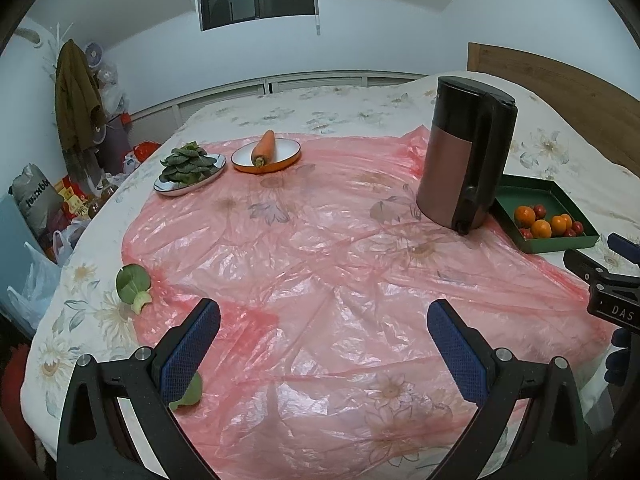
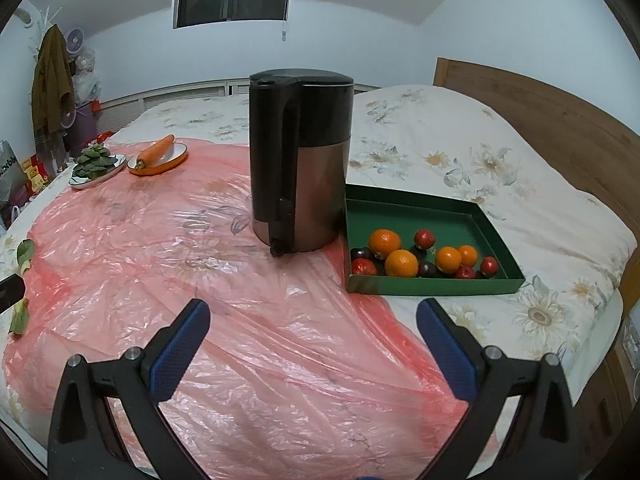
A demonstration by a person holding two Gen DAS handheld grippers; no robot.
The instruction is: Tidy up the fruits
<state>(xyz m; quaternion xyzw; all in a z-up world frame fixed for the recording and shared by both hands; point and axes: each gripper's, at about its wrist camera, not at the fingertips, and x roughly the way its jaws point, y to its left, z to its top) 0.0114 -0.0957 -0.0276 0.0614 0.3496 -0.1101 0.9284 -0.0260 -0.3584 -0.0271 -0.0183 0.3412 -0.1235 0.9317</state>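
A green tray [image 2: 416,216] [image 1: 532,192] lies on the bed to the right of the kettle. It holds several oranges [image 2: 385,242] [image 1: 525,215] mixed with small red fruits [image 2: 425,238] and dark ones [image 2: 427,268], all at its near end. My right gripper [image 2: 314,312] is open and empty, hovering over the pink sheet just short of the tray's front left corner. Over the sheet's near middle, my left gripper [image 1: 324,314] is open and empty too. The right gripper's black body [image 1: 612,280] shows at the right edge of the left wrist view.
A tall black and copper kettle [image 2: 301,160] [image 1: 466,156] stands beside the tray. Far left are a plate of leafy greens [image 1: 188,168] [image 2: 96,166] and an orange-rimmed plate [image 1: 288,151] with a carrot [image 1: 264,147] [image 2: 156,150]. Loose leaves [image 1: 134,286] lie at the left. A wooden headboard [image 2: 540,120] rises on the right.
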